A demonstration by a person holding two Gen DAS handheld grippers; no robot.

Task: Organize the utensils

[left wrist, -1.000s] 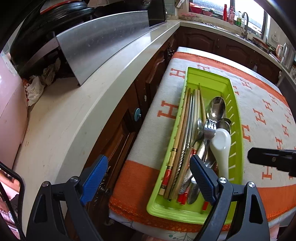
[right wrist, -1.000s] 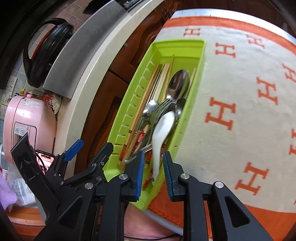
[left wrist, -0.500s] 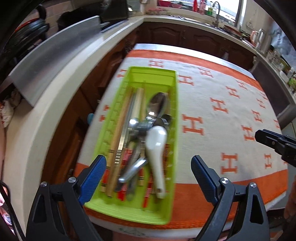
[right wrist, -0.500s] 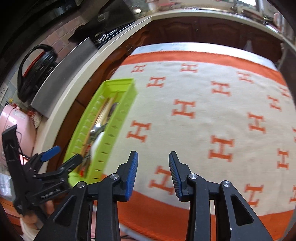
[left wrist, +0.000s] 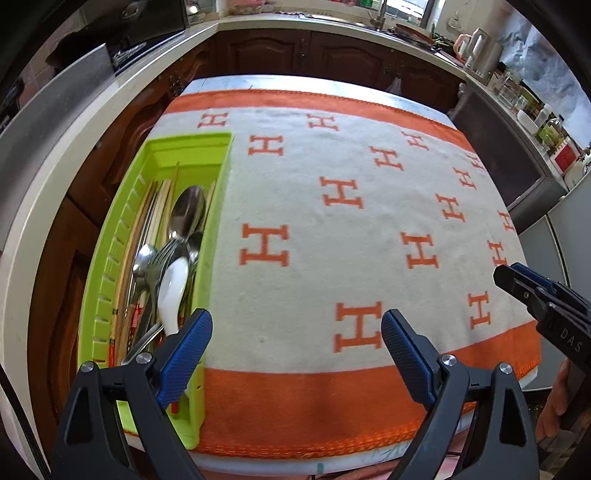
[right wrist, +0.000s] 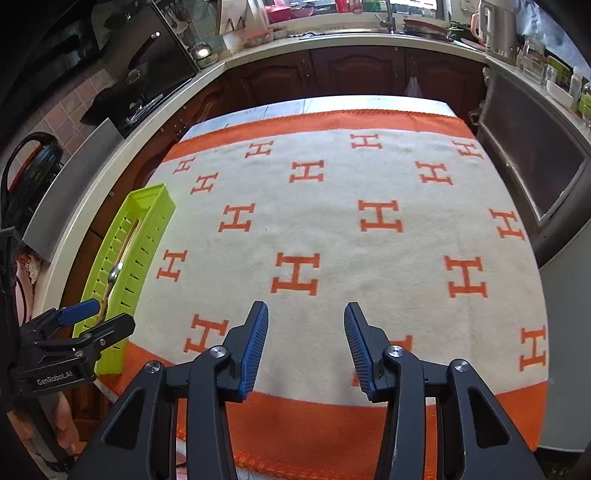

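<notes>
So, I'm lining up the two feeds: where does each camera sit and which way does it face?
Left wrist: rides the left hand-held gripper, jaws wide, looking across the orange-and-cream cloth with the green tray at left; the right hand-held gripper pokes in at right.
Right wrist: rides the right one, open, facing the same cloth, kitchen counter beyond; the left gripper and fingers show lower left.
Shared: cloth, tray, counter.

dark wood cabinets | pale L-shaped countertop | daylit window | brick-tile wall
</notes>
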